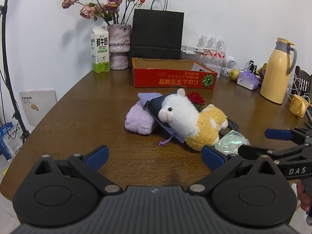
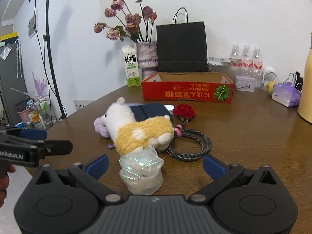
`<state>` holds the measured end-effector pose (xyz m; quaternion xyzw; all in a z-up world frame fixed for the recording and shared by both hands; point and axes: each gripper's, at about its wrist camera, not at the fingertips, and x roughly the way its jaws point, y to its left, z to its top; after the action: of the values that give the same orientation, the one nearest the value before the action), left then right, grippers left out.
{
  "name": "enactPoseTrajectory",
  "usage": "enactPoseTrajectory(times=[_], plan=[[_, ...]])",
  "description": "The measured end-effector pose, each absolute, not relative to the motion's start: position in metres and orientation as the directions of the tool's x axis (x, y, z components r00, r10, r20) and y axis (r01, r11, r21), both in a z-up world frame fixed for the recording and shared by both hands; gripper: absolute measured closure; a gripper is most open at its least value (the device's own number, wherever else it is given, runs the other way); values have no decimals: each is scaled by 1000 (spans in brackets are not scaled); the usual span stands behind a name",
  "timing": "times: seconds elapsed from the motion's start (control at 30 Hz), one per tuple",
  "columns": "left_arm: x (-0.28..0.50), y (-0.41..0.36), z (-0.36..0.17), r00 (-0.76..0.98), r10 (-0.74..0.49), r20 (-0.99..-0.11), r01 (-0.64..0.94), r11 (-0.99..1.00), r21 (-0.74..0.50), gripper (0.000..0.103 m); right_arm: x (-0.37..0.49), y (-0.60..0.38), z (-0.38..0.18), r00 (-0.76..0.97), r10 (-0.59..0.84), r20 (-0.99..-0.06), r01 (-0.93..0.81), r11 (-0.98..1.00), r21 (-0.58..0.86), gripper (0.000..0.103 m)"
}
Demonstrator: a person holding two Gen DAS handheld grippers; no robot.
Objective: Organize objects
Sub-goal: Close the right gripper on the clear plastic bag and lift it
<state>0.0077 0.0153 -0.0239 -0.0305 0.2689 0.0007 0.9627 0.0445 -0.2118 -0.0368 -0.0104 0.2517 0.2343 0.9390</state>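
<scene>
Left wrist view: the left gripper point(image 1: 155, 157) hangs low over the brown table point(image 1: 78, 117), its blue-padded fingers point(image 1: 97, 155) spread wide apart with nothing between them. Straight ahead at 12 o'clock lies a heap of things. A plush alpaca point(image 1: 195, 120), white at the head and yellow at the body, lies on its side across a dark blue pouch point(image 1: 154, 107), which rests partly on a lilac fluffy cloth point(image 1: 137, 121). A red fabric flower point(image 1: 197, 98) peeks out behind the alpaca's back. At 1 o'clock, touching the alpaca's hindquarters, sits a crinkled clear plastic cup point(image 1: 232, 142). Farther off at 12 o'clock stands an open red cardboard box point(image 1: 173, 78), with a black paper bag point(image 1: 158, 33) behind it and a milk carton point(image 1: 99, 50) at 11 o'clock. The right gripper point(image 1: 259, 142) comes into view at 3 o'clock, fingers parted.

Right wrist view: the right gripper point(image 2: 156, 164) also stands wide open, and the plastic cup point(image 2: 141, 172) sits on the table between its fingers, touching neither. The alpaca point(image 2: 136, 128) lies just beyond the cup at 12 o'clock, its head toward 10 o'clock. A coiled braided cable point(image 2: 190, 144) lies at 1 o'clock beside the alpaca's legs, the red flower point(image 2: 184, 112) beyond it. The red box point(image 2: 187, 92) stands farther back at 12 o'clock. The left gripper point(image 2: 41, 142) shows at 9 o'clock.
</scene>
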Motion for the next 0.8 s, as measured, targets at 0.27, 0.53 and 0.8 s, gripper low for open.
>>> enactPoseTrajectory(times=[0.27,0.53,0.8], plan=[[20,25,-36,844,-13,-535,-36,996,-81,0,61,-197,-57,731,436,-525,-469,880,78,1],[29,28,-40,836,-8,-548,-52,994,-94,0,68,-189,-64,708,464,-532,-510,857,70,19],[32,25,-40,834,-6,-551,-52,995,-90,0,69,-190,-64,684,505,-526,-546,833,90,59]])
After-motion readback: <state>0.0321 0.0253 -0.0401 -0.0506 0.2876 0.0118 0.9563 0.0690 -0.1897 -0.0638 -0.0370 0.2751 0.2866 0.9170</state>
